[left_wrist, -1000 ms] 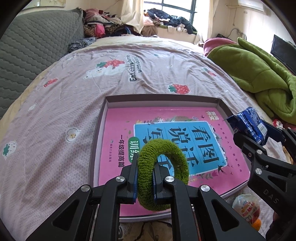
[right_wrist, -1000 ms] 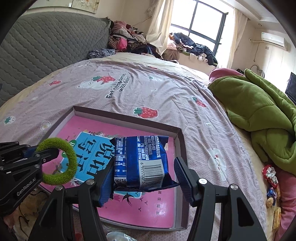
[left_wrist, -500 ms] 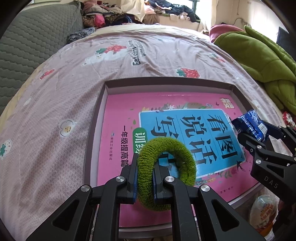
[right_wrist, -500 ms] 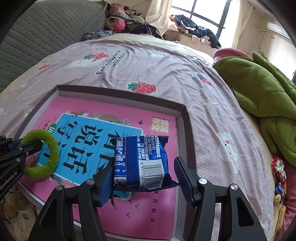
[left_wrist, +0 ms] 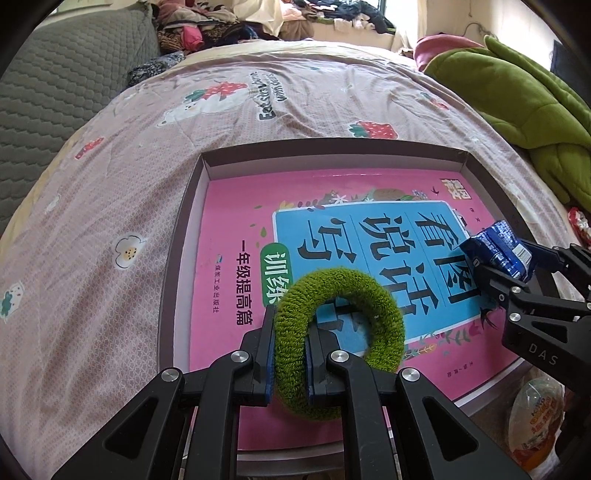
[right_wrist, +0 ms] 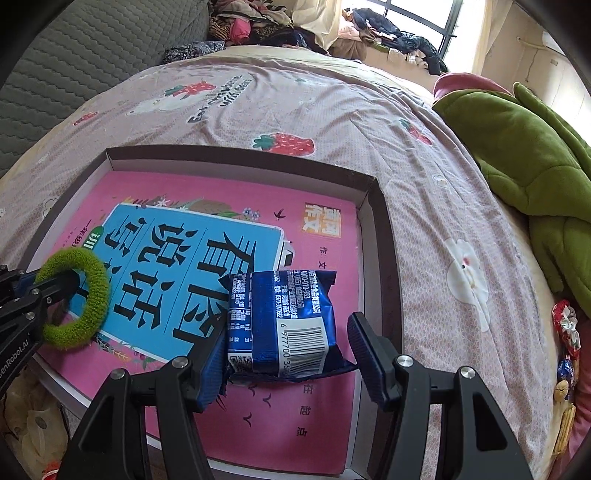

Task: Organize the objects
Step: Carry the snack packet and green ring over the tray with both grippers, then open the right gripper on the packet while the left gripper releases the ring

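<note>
A shallow dark-rimmed box tray (left_wrist: 184, 236) lies on the bed with a pink and blue book (left_wrist: 229, 206) flat inside it. My left gripper (left_wrist: 290, 332) is shut on a fuzzy green ring (left_wrist: 384, 314), held upright over the book's near edge. From the right wrist view the ring (right_wrist: 96, 291) hangs at the left over the tray (right_wrist: 384, 240). My right gripper (right_wrist: 286, 328) stands wide, shut on a blue snack packet (right_wrist: 291, 317) just above the book's right part. That packet (left_wrist: 495, 247) also shows at the right of the left wrist view.
A green blanket (right_wrist: 517, 147) is heaped to the right of the tray. A grey quilted headboard (left_wrist: 48, 74) runs along the left. A snack bag (left_wrist: 535, 417) lies below the tray's near corner, candy wrappers (right_wrist: 565, 325) at the bed's right edge, and a clothes pile (right_wrist: 258, 22) beyond the bed.
Both grippers have sunk toward the tray and tipped further down, so the book fills more of each view. The ring and the packet stay gripped as before.
</note>
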`<state>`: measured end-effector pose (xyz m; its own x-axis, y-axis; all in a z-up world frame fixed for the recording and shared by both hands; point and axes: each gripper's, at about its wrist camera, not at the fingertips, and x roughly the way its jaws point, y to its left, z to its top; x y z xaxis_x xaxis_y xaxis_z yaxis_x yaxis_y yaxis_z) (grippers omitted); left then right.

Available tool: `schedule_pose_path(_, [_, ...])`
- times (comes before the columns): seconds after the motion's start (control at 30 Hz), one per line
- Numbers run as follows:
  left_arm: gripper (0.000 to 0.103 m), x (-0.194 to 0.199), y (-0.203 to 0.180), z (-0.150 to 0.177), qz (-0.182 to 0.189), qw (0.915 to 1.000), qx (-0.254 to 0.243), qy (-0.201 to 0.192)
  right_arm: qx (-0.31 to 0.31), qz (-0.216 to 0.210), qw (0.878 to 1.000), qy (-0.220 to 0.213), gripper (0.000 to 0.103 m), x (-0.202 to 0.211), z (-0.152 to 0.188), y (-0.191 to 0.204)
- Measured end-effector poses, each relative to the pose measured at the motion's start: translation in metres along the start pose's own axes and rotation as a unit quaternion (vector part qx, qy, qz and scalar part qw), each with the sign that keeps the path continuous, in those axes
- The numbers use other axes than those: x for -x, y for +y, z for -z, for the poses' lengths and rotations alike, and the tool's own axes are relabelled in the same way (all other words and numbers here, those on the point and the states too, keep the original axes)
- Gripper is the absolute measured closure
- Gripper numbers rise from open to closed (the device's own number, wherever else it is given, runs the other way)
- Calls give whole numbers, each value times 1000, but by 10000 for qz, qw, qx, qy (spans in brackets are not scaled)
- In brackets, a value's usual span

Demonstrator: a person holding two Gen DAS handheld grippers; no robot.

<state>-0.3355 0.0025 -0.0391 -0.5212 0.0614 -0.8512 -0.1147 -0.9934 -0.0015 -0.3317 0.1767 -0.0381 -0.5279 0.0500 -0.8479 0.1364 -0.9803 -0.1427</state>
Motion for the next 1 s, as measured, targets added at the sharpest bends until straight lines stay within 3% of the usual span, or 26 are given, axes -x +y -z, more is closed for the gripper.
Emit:
schedule_pose_path(0.57, [87,3,1,1,108,9998,33,156,-22,-2,9999,147,40,0,1,-2])
schedule_pose_path(0.77, [75,9,0,0,185,9997,-3,153,32,34,9999,164,40,2,2,0])
schedule_pose_path(0.9, [58,16,0,-1,198,9998,-51,59,-11,-50,9999,123,39,6,3,-2])
schedule_pose_path(1.0, [53,20,2,-2,239,9997,26,19,-39,-101,9999,43,39,12,3,-3])
